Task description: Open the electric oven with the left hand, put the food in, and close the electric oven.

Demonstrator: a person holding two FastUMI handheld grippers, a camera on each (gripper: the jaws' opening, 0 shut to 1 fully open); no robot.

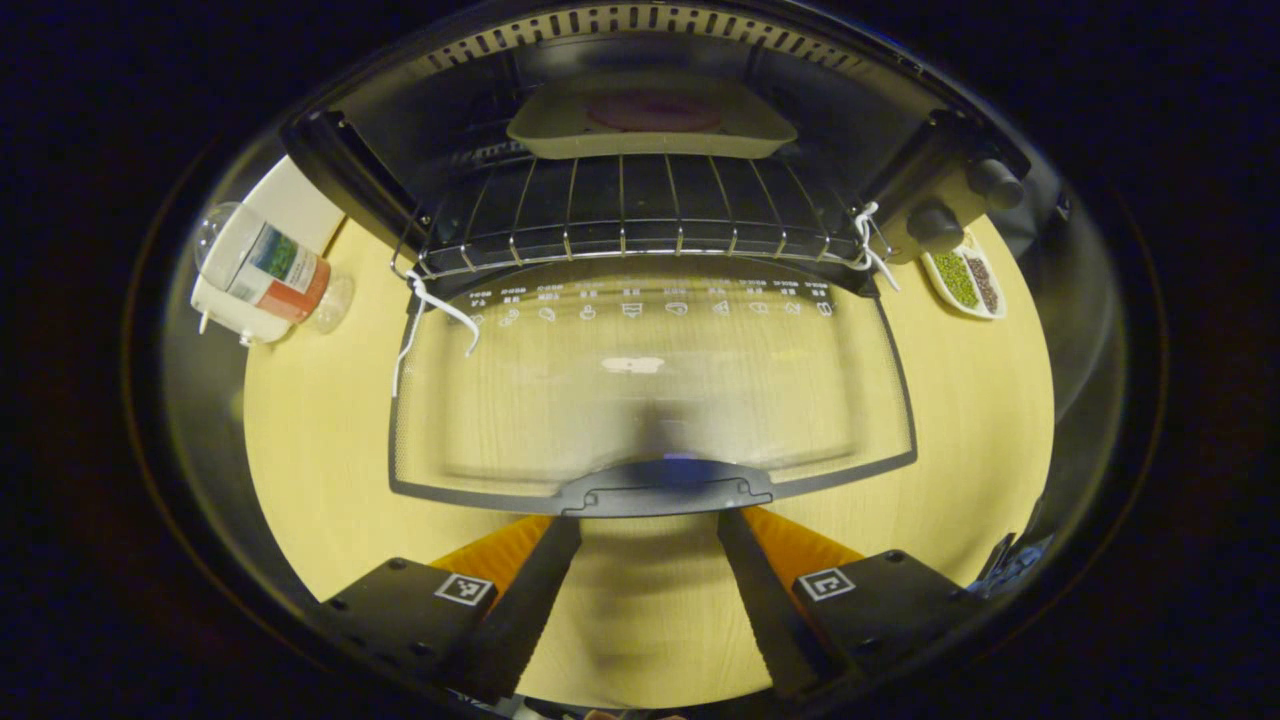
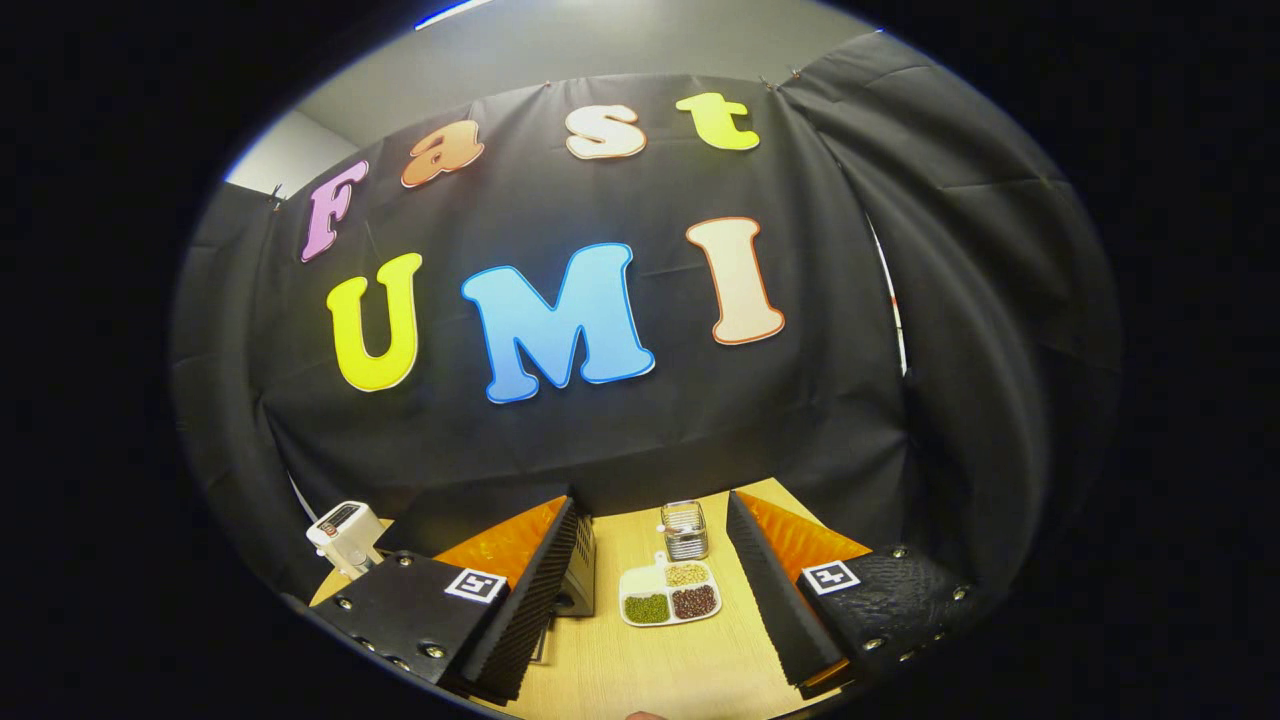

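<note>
The electric oven [image 1: 400,110] stands open in the left gripper view. Its glass door [image 1: 650,390] lies folded down flat toward me, the dark handle [image 1: 665,488] nearest. On the wire rack [image 1: 620,215] inside rests a cream tray [image 1: 560,135] carrying a round dark-red piece of food [image 1: 650,110]. My left gripper [image 1: 650,535] is open, its fingertips just short of the handle on either side and pressing on nothing. In the right gripper view my right gripper [image 2: 652,510] is open and empty, held above the table and facing the booth wall.
A clear bottle [image 1: 265,270] with a coloured label lies beside a white device [image 2: 345,535] left of the oven. A sectioned dish of beans [image 2: 670,592] and a small metal mesh holder [image 2: 685,530] sit to the oven's right. Two oven knobs [image 1: 995,180] stick out.
</note>
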